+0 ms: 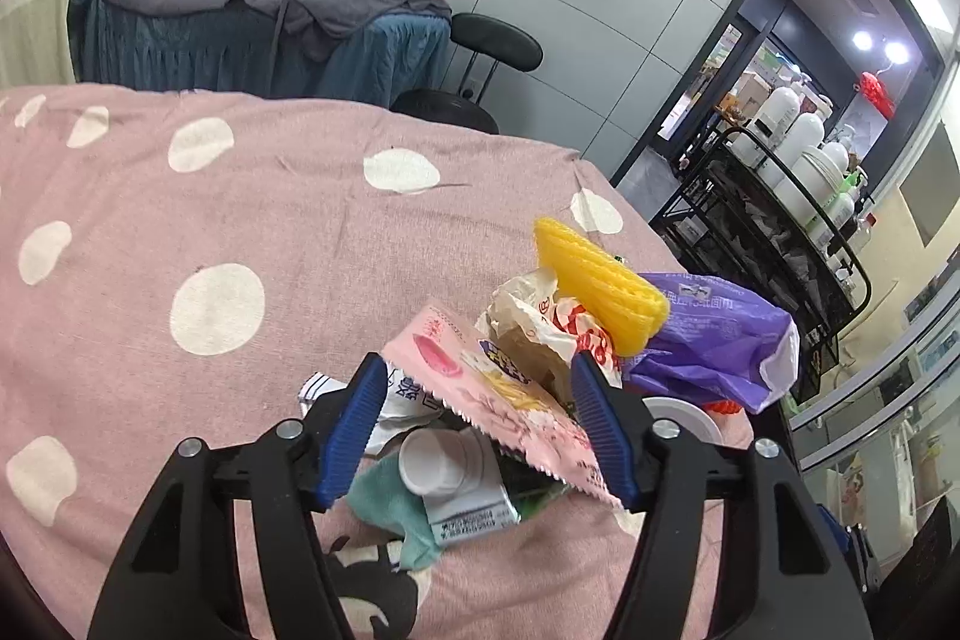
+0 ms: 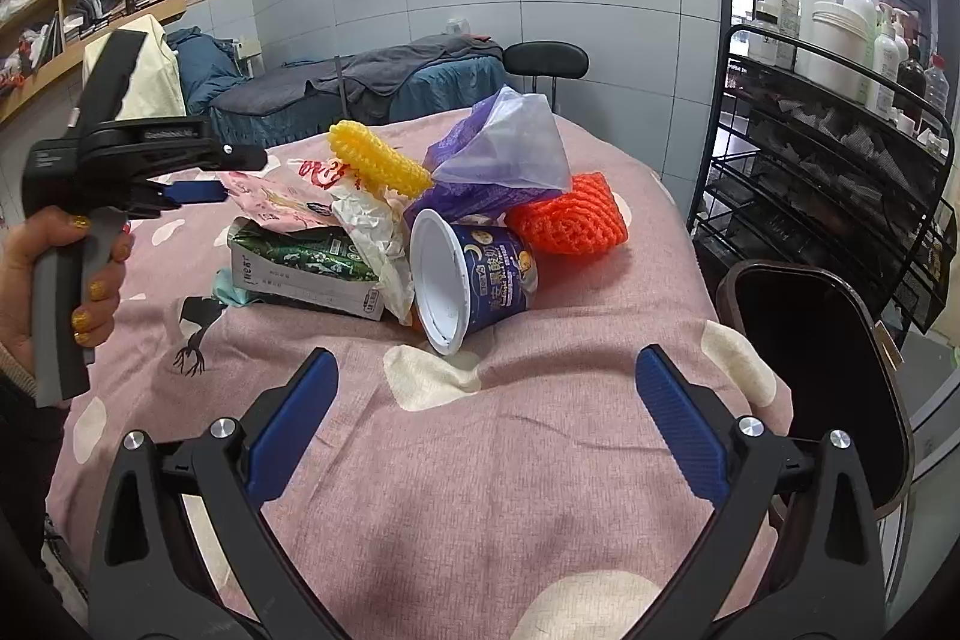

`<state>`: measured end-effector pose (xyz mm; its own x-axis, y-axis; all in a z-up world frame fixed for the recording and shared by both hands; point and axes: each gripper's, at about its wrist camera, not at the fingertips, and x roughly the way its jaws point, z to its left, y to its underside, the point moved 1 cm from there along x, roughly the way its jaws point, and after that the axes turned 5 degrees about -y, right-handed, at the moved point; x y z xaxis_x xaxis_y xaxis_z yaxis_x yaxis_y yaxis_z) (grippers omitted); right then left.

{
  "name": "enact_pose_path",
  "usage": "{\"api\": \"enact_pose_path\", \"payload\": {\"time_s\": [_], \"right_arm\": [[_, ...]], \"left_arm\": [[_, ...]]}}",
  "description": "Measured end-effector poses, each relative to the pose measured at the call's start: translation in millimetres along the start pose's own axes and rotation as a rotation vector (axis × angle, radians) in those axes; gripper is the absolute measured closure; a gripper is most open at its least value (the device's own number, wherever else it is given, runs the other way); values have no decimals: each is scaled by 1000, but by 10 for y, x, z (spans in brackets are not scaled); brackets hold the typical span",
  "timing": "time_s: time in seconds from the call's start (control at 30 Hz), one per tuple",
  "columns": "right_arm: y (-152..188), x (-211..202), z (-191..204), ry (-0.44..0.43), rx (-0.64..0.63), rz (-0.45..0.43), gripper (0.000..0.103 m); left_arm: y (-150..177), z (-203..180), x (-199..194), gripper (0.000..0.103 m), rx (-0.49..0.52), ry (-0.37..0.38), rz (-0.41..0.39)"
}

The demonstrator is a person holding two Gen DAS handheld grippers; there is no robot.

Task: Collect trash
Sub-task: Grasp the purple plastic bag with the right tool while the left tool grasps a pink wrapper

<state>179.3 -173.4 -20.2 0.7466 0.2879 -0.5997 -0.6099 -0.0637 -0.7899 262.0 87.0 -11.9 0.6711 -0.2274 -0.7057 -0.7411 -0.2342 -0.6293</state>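
A heap of trash lies on a bed covered with a pink sheet [image 2: 456, 460] with cream spots. In the right wrist view, a blue yogurt cup [image 2: 474, 274] lies on its side with its white mouth turned toward the camera. Behind it sit an orange foam fruit net [image 2: 570, 217], a purple plastic bag [image 2: 498, 154] and a yellow foam net [image 2: 378, 157]. To the left of the cup are a crumpled white wrapper [image 2: 372, 226], a green-printed carton [image 2: 306, 268] and a pink snack wrapper [image 2: 270, 199].

The right gripper [image 2: 486, 388] hangs just in front of the heap, its jaws spread wide with nothing between them. A dark trash bin [image 2: 828, 364] stands beside the bed on the right, next to a black wire rack [image 2: 840, 148] of white bottles.

The left gripper [image 1: 480, 400] is over the far side of the heap, jaws open with the pink snack wrapper [image 1: 498, 394] between them; I cannot tell whether the blue pads touch it. Below lie a white cap [image 1: 432, 460] and teal cloth [image 1: 390, 508].
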Motion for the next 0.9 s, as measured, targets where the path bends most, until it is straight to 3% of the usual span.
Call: {"api": "enact_pose_path", "payload": {"time_s": [0.07, 0.1, 0.2, 0.33, 0.57, 0.63, 0.87, 0.9], "right_arm": [[-14, 31, 3, -2, -1, 5, 5], [-25, 55, 2, -6, 1, 10, 5], [-52, 138, -15, -20, 21, 24, 5], [-121, 279, -58, -50, 64, 46, 5], [-397, 481, -222, -119, 183, 31, 7], [-527, 530, -264, -135, 204, 9, 15], [-859, 720, -399, -109, 238, -31, 30], [-871, 754, -403, -107, 237, -28, 40]], "left_arm": [[-14, 6, 85, 46, 3, 26, 28], [-17, 1, 127, 59, 2, 29, 39], [14, 21, 206, 81, 0, 36, 63], [69, 58, 127, 98, -7, 71, 32], [101, 185, -208, 100, -70, 128, -57], [114, 218, -351, 100, -83, 145, -86], [281, 389, -821, 100, -113, 145, -182], [313, 408, -861, 100, -113, 136, -187]]}}
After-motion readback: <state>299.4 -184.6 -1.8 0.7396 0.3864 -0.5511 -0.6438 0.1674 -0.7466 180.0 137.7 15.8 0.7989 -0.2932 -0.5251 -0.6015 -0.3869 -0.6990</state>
